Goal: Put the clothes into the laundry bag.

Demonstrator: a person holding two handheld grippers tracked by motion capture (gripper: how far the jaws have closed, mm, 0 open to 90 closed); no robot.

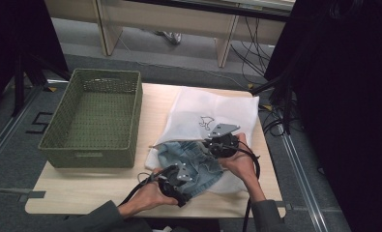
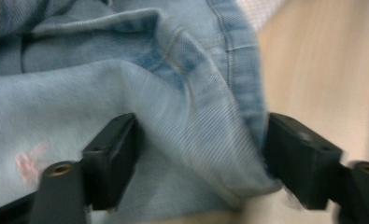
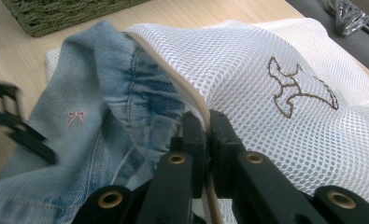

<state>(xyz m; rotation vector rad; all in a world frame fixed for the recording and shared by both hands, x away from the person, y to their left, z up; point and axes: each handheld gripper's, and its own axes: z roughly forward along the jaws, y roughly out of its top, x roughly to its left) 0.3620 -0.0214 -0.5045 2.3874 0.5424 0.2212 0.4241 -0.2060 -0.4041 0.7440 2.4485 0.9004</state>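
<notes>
Denim garment [image 1: 194,164], pale blue and crumpled, lies at the near middle of the worktop [image 1: 82,186], partly tucked into the mouth of a white mesh laundry bag [image 1: 213,108]. The left tongs [image 2: 202,161] stand released around a fold of it: their jaws are spread wide, with a bulge of the cloth between them and the pads not pinching it. In the high view the left tongs [image 1: 179,181] sit at the garment's near edge, gripped by the person's left hand [image 1: 147,195]. The right tongs [image 3: 207,140] are clenched on the bag's tan-edged rim [image 3: 191,95], the jaws pressed together with the mesh and its binding caught between them; from above the right tongs [image 1: 217,145] show just where the denim meets the bag, with the right hand [image 1: 242,162] behind them. A small pink bow [image 3: 75,116] is stitched on the denim, seen from the right gripper view, and a brown outlined figure [image 3: 296,88] is embroidered on the mesh. The bag spreads flat toward the far right of the worktop. Well to the left stands a green woven basket [image 1: 94,121], apart from the cloth. Black cables [image 1: 271,123] trail over the floor beyond the worktop's right edge.
</notes>
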